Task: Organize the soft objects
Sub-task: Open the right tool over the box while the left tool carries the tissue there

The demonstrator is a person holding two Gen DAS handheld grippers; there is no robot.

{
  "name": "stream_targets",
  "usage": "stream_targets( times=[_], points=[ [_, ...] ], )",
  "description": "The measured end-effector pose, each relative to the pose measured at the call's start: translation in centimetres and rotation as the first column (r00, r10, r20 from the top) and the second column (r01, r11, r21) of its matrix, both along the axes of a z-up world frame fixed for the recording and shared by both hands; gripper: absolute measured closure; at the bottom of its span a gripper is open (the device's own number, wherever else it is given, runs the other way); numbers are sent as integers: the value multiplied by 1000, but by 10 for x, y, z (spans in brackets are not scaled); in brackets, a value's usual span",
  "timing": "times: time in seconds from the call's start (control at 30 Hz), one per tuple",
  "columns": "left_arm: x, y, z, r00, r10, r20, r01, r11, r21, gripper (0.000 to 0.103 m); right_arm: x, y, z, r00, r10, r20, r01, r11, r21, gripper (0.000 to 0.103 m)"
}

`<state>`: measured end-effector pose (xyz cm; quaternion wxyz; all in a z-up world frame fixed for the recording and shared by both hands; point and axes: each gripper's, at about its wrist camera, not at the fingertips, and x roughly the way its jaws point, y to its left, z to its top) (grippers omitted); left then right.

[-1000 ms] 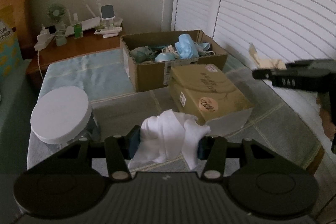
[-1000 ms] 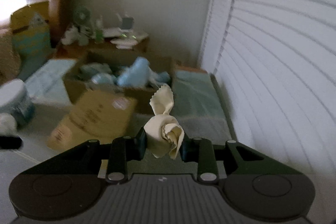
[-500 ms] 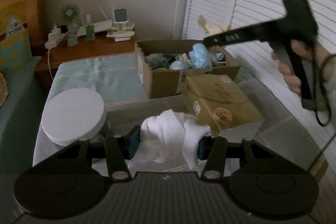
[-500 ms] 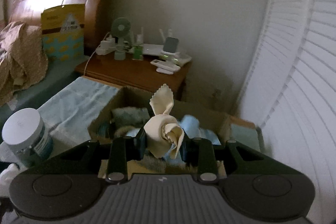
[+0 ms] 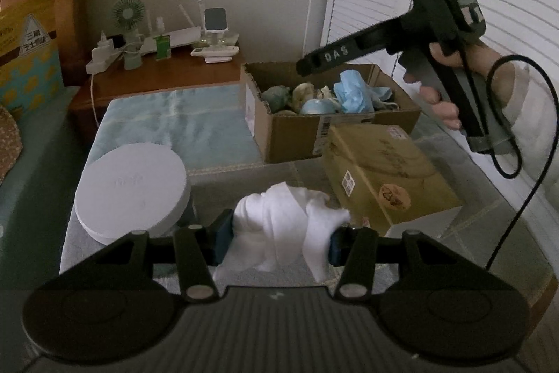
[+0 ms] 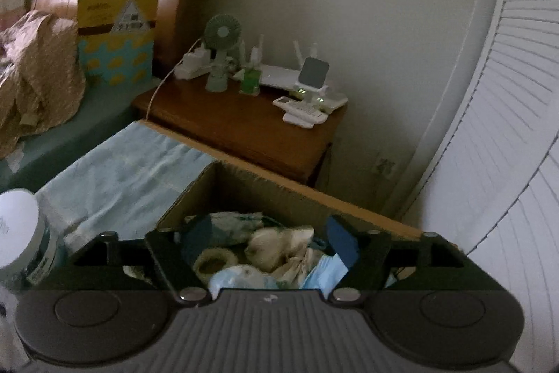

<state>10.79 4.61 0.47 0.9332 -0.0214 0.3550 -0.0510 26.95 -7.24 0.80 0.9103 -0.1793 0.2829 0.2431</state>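
Over the open cardboard box [image 6: 195, 194] | right gripper [image 6: 269, 243] jaws just spread wide, nothing between them | left gripper [image 5: 277, 235] clamped on white cloth [image 5: 279, 226]

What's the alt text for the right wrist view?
The right gripper, its jaws just opened and empty, hangs above an open cardboard box of cream and blue soft items; a wooden nightstand stands behind.

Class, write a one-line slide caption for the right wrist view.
Right gripper, jaws just opened, above the cardboard box of soft items.
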Motion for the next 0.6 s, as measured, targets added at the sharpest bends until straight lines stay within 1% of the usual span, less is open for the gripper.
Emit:
stream_targets(
  times=[0.03,0.07,0.17,0.27,0.37,0.43,0.6],
  points=[
    [1,0,1,1000,-2,2,2,1000,1,53,-2,0,-1,1000,1,3,-1,1000,-5,19],
    [1,-1,2,1000,-5,5,5,1000,4,53,-5,-1,0,1000,1,8,-1,1000,-7,13],
    [1,-3,6,1000,-17,17,17,1000,13,53,-14,-7,2,1000,5,9,-6,1000,7,5],
    [6,-5,12,999,-33,25,33,999,10,53,-23,-12,6,1000,-2,10,2,1000,14,0],
    [12,-8,19,998,-45,44,44,999,26,53,-38,-20,8,1000,-13,10,13,1000,12,0],
    [18,-10,24,997,-53,61,51,998,42,53,-50,-27,8,999,-42,22,42,999,1,0],
    [37,-13,34,993,-65,94,60,997,52,52,-84,-48,1,995,-98,29,98,995,-29,0]
  ],
)
